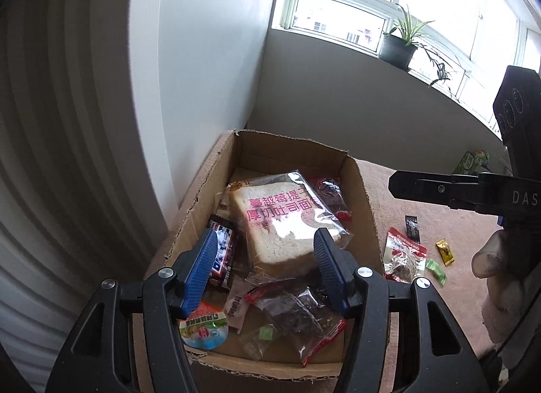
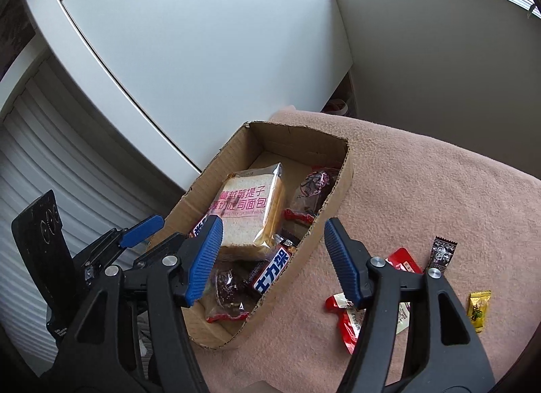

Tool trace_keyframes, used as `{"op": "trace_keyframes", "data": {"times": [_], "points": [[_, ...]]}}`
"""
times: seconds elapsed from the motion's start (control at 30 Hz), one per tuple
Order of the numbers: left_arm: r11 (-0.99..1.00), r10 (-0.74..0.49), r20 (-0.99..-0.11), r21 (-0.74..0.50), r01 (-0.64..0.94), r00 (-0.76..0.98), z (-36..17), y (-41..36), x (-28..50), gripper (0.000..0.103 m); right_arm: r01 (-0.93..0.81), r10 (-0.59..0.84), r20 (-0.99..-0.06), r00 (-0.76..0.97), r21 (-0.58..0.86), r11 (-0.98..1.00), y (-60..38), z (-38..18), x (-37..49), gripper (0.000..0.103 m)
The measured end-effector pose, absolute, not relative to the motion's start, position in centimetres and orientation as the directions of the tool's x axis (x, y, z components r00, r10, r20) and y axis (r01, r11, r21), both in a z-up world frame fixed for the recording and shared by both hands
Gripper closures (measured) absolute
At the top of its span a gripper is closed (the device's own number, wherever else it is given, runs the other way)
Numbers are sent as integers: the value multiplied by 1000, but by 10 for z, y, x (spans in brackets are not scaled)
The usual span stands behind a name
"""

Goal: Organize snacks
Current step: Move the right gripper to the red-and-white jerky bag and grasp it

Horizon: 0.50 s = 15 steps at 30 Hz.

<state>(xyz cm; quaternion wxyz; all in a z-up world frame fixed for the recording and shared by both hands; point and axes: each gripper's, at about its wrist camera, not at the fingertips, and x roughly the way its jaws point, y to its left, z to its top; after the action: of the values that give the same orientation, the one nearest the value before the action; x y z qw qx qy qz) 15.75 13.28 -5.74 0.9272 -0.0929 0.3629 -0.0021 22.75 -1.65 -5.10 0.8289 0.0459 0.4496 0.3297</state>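
A cardboard box (image 2: pixel 333 197) sits at the left edge of a pink cloth (image 2: pixel 422 190), holding one bread pack (image 2: pixel 248 213) and several snacks. The left gripper (image 1: pixel 265 257) hangs open over it; the right gripper (image 2: pixel 272 257) spans its right wall, open and empty. Four wrapped sweets lie loose on the open cloth to the right.

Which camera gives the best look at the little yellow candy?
The right wrist view: the yellow candy lies close and uncovered on the pink cloth. The left wrist view shows it smaller and farther off, still whole.
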Motion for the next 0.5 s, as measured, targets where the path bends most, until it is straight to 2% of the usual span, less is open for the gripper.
{"op": "trace_keyframes", "data": {"times": [0.2, 0.3, 0.5], "points": [[981, -97, -659, -188, -38, 746, -46, 121, 148, 46, -470, 547, -715, 435, 338, 816, -59, -46, 214, 37], [982, -120, -654, -190, -8, 747, -41, 108, 143, 45, -442, 519, -715, 467, 320, 838, -88, -45, 204, 31], [979, -174, -654, -198, 56, 736, -38, 74, 139, 43, -359, 440, -726, 528, 279, 891, -147, -51, 184, 29]]}}
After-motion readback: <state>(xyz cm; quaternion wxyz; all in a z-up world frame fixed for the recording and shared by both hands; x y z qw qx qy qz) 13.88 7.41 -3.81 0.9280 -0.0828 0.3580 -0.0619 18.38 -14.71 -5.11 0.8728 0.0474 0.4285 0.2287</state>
